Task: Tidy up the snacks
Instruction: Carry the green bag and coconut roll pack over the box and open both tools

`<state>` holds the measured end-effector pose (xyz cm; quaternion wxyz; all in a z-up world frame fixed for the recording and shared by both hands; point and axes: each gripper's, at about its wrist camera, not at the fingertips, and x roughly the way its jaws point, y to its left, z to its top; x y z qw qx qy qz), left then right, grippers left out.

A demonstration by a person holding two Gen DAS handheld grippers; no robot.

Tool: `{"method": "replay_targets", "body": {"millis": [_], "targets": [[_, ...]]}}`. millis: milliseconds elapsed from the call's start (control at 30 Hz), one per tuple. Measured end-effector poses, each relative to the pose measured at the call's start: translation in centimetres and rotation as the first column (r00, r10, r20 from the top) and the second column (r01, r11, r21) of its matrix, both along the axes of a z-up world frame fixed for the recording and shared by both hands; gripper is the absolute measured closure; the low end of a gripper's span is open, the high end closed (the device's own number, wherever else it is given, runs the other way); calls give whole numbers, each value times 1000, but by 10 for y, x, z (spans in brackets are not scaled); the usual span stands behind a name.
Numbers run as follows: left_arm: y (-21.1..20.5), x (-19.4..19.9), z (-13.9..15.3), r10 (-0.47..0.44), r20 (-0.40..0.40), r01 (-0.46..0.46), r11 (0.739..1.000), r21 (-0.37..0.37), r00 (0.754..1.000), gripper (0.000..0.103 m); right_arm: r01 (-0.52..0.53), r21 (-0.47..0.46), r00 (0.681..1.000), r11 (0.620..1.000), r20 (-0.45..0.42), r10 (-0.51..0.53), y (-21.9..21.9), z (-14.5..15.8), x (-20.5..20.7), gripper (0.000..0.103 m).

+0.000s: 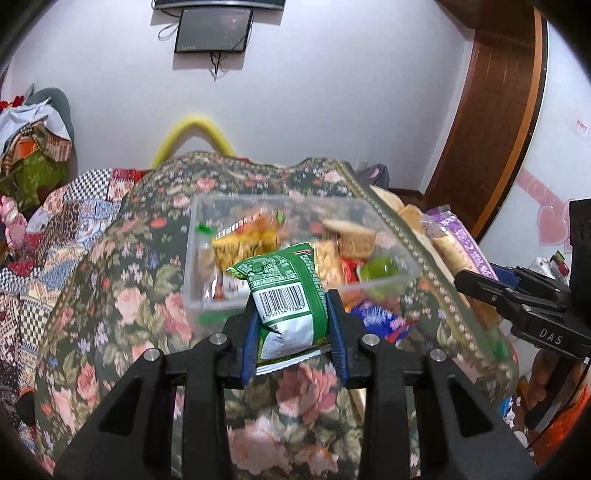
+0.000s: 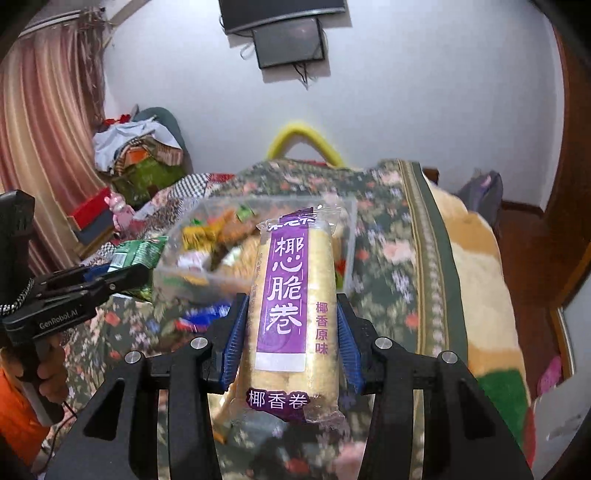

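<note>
**Two snack packets held above the floral bed cover, one per gripper**

Two items are in hand. The small green foil snack packet with a white barcode panel [image 1: 286, 295] sits at the centre of the left wrist view, pinched on both sides by the blue-padded fingers of the left gripper [image 1: 291, 332]. The packet stands roughly upright, barcode facing the camera. In the right wrist view the same packet [image 2: 142, 254] appears at middle left, in front of the left gripper's black body.

The long cream-coloured roll biscuit pack with a purple label [image 2: 295, 306] fills the centre of the right wrist view, clamped lengthwise between the blue pads of the right gripper [image 2: 291, 336]. Its far end overlaps the container behind it; whether it touches cannot be told. In the left wrist view this pack [image 1: 458, 243] lies at middle right, beyond the right gripper's black fingers.

Behind both packets stands a clear rectangular plastic container [image 1: 391, 229], upper centre of each view, holding mixed wrapped snacks, blurred. Further wrappers, blue and red [image 1: 376, 317], lie just beside its near edge.

The container rests on a dark green floral bed cover [image 1: 147, 295]. A patchwork quilt [image 1: 55, 229] lies to the left, a dark wall-mounted screen [image 1: 214, 31] at top centre, a brown wooden door [image 1: 491, 122] at upper right.
</note>
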<state>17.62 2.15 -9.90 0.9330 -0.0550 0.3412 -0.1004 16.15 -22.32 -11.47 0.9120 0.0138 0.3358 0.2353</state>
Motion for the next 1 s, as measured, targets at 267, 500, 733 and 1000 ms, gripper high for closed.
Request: {"method": "replay_targets", "body": {"millis": [267, 500, 733, 1000], "targets": [[-7, 33, 15, -7, 35, 7, 1000, 0, 999, 70, -24, 10, 999, 1000, 36, 23, 17, 10, 28, 61], [-22, 63, 0, -32, -5, 32, 999, 15, 999, 70, -42, -11, 999, 999, -3, 42, 32, -3, 60, 61], [-28, 97, -26, -40, -63, 42, 999, 31, 997, 70, -54, -16, 997, 998, -61, 53, 38, -23, 85, 61], [-28, 114, -41, -43, -101, 44, 999, 3, 994, 70, -71, -10, 993, 997, -100, 70, 42, -38, 95, 61]]}}
